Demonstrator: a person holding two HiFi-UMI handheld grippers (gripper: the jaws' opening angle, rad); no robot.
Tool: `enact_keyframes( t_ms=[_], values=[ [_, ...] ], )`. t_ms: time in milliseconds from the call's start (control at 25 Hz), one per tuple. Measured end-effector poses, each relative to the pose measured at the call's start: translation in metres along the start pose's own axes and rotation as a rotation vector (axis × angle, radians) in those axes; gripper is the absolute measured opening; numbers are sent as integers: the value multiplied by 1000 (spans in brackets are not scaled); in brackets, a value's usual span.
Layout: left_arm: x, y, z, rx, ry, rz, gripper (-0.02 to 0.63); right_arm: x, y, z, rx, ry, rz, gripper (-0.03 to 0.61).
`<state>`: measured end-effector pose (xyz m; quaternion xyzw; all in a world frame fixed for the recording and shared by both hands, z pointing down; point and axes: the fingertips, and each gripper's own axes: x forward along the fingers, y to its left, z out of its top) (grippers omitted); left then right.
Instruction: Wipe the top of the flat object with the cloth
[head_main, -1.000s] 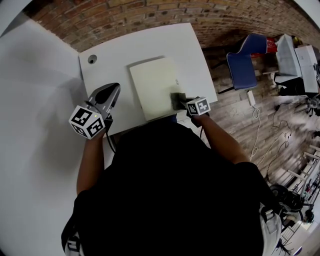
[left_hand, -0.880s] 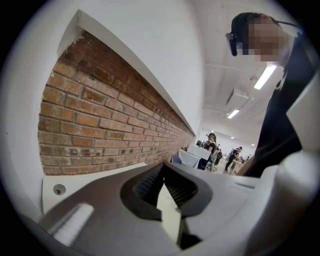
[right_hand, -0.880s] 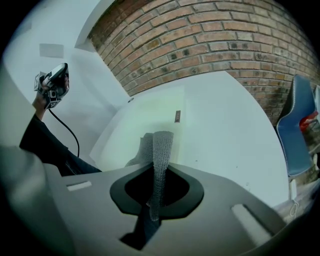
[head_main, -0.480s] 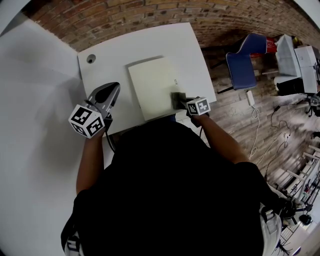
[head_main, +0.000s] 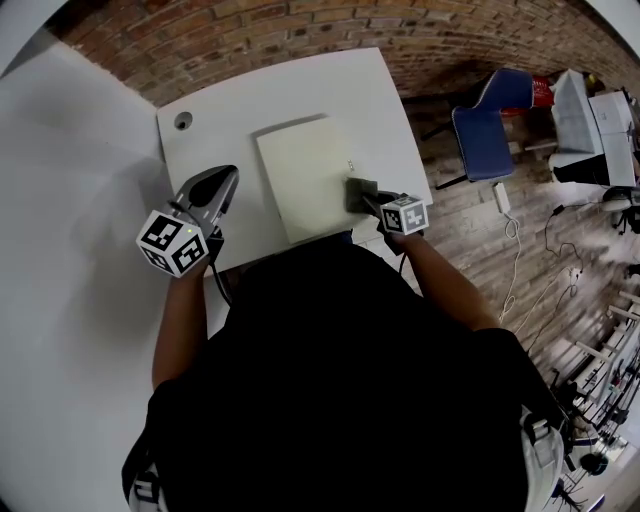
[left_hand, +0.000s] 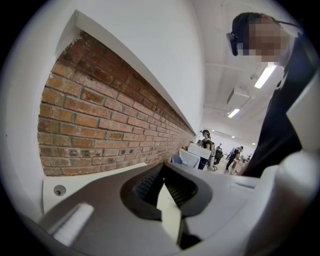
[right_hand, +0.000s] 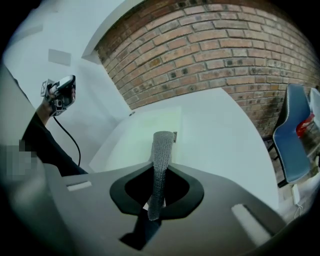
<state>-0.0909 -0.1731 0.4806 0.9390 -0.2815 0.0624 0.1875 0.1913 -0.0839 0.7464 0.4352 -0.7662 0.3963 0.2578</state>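
1. The cream board (head_main: 300, 175) lies flat on the white table (head_main: 220, 110). The person's dark torso cuts off its near edge.
2. The right gripper (head_main: 368, 197) is at the board's right edge, jaws pinched tight on a grey cloth (head_main: 356, 190). In the right gripper view, the cloth stands up between them as a narrow strip.
3. No view shows whether the cloth actually presses on the board.
4. A small mark (head_main: 351, 166) by the board's right edge is too tiny to read.
5. The left gripper (head_main: 222, 180) is to the left of the board, over the table, jaws closed together on nothing.
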Motion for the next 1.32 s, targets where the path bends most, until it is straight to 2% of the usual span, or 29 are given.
enact_keyframes(
  t_ms=[400, 680, 960, 1320],
  values=[
    [12, -3, 8, 9, -8, -38, 2, -67, -8, 92, -9, -312, -102, 8],
    [18, -1, 9, 13, -8, -55, 2, -116, 2, 132, -54, -474, -186, 8],
    [27, -6, 11, 28, -10, -73, 2, -152, 12, 158, -83, -579, -212, 8],
    [33, -13, 17, 38, -18, -91, 2, -180, 27, 183, -129, -654, -229, 8]
  ],
)
